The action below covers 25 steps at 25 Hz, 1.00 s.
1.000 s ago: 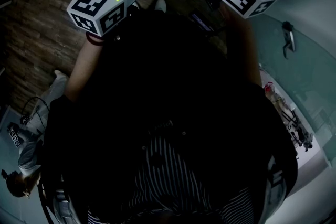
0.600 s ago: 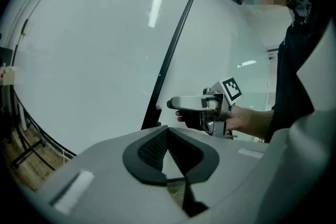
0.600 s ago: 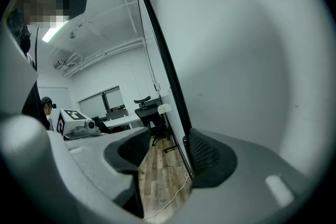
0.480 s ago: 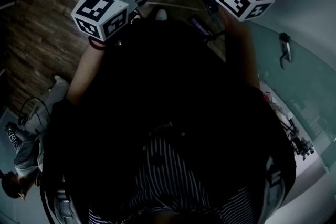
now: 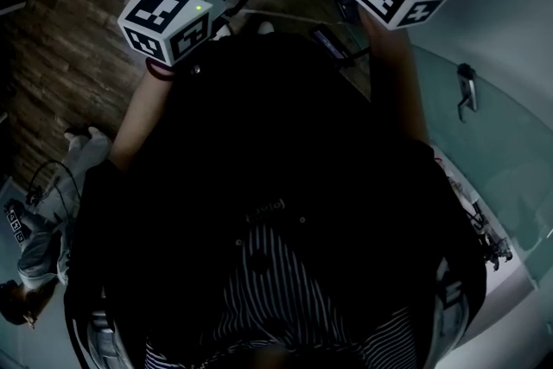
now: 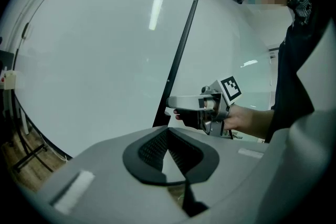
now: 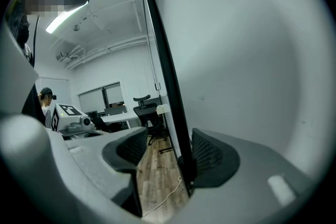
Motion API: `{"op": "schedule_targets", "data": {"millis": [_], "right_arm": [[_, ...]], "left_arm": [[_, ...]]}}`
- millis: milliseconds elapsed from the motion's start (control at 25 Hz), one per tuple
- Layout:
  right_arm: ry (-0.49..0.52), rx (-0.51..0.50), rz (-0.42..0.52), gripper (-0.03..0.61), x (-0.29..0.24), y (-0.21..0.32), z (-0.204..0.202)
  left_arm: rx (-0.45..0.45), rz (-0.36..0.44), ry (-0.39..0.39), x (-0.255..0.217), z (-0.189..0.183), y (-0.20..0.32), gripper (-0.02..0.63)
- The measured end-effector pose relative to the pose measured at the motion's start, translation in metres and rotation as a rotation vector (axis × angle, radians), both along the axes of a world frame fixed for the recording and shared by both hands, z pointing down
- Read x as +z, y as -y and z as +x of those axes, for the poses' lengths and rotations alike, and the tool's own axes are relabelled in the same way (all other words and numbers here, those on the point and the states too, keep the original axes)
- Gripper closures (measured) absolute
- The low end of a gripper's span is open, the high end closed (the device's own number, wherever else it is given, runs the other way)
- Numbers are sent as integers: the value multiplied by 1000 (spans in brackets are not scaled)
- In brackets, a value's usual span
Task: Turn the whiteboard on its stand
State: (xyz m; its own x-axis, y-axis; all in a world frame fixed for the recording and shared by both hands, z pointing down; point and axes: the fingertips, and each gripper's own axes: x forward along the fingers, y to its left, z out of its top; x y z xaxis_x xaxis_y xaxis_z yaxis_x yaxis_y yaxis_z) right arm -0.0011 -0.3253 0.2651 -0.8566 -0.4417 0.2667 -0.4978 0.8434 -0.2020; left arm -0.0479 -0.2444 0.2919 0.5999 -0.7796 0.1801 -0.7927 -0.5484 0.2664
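Jaws of the right gripper [image 7: 168,157] stand wide apart and have just been opening. The thin black frame [image 7: 164,71] of the large white whiteboard [image 7: 241,60] runs between them. It lies close against the right-hand pad and well clear of the left-hand pad, so no clamping force is applied. Jaws of the left gripper [image 6: 167,147] stand narrow. The same frame edge descends into them, and they appear closed on it.

**Location.** The whiteboard stands upright in front of the person, above a brown wooden floor [image 7: 157,186]. Both grippers sit at one upright edge of it. The right gripper view shows the panel almost edge-on. The pivot of the stand is not visible in any view.

**Handling assessment.**
- The panel is probably stiff and fairly light for its area, but its width gives it a long lever arm, so it is likely to swing on once started.
- The glossy writing face is likely slippery and offers the pads nothing to bite on.
- The frame is the correct hold point. Grip it on the upright edge, far from the turning axis, for the most leverage.
- A thin panel may flex or rattle if jerked, so steady pressure is advisable.
- The stand may shift on the smooth floor.
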Motion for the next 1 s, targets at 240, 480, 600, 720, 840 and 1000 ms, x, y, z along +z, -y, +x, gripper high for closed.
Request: {"op": "schedule_targets", "data": {"millis": [240, 480, 600, 720, 840, 1000], "right_arm": [[-17, -31, 67, 321, -18, 10, -16], [-41, -35, 80, 359, -12, 29, -21], [-47, -7, 88, 468, -11, 35, -19], [-71, -6, 95, 492, -10, 38, -16], [-77, 1, 90, 494, -5, 46, -13], [-76, 6, 77, 494, -2, 48, -14]], "left_arm": [[2, 15, 10, -5, -3, 6, 615], [-6, 14, 15, -4, -4, 20, 615], [-23, 13, 8, -3, -10, 15, 615], [-33, 6, -5, -1, -11, 14, 615], [-37, -3, -12, 1, -8, 18, 615], [-39, -16, -16, 5, -9, 11, 615]]}}
